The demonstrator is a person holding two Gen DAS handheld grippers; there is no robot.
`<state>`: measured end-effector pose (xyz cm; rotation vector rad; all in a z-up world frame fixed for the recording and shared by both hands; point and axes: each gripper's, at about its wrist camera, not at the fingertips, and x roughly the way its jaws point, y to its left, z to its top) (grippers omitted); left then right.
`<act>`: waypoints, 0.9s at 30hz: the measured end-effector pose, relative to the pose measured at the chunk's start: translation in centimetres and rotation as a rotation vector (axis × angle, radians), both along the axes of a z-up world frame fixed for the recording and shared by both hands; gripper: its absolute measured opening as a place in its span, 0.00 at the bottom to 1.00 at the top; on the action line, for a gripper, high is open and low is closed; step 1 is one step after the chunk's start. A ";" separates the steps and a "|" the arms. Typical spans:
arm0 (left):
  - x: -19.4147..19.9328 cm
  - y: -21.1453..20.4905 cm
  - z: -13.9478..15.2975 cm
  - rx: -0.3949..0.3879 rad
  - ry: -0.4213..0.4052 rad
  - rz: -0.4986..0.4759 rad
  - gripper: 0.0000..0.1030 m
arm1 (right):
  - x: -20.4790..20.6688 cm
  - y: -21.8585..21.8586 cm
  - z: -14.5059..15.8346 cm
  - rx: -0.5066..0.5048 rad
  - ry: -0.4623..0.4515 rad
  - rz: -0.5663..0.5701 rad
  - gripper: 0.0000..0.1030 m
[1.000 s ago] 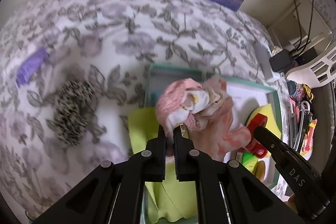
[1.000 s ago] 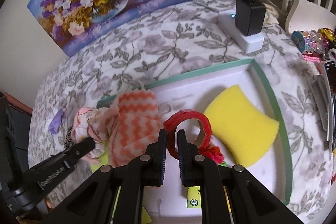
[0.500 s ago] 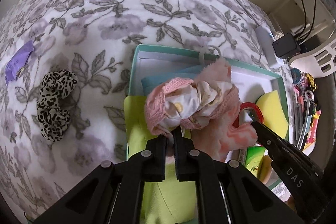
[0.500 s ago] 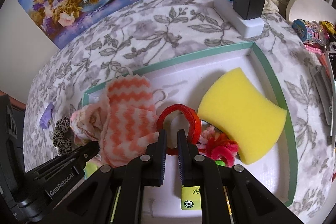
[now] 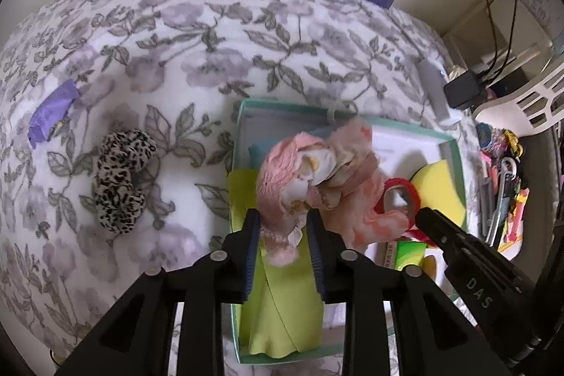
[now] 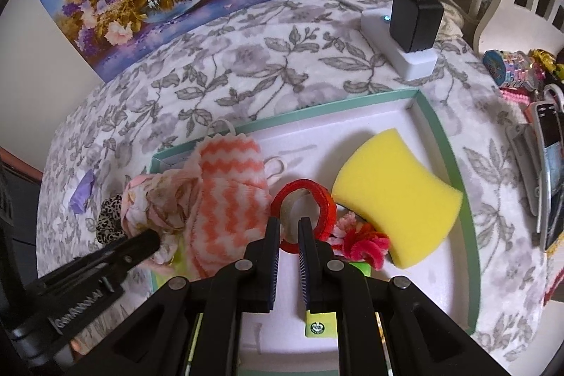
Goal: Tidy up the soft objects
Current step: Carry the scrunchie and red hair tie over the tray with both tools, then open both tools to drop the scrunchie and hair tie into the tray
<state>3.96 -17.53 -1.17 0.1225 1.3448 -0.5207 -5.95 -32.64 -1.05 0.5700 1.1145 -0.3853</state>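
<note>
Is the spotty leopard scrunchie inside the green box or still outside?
Outside. The leopard scrunchie lies on the flowery bedspread, apart from the green box's rim.

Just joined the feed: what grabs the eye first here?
The pink floral scrunchie between the left gripper fingers, over the green-rimmed tray. In the tray, a yellow sponge lies beside a red tape roll. A leopard-print scrunchie sits outside on the floral cloth.

Two scrunchies: one leopard-print [image 5: 120,180], one pink [image 5: 292,189]. One yellow sponge [image 6: 394,196], one red tape roll [image 6: 303,207], one zigzag cloth [image 6: 229,196].
</note>
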 end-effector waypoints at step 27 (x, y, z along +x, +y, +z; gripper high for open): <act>3.4 5.9 0.7 0.090 -0.092 0.212 0.89 | 0.7 1.9 0.4 -0.082 0.047 0.050 0.77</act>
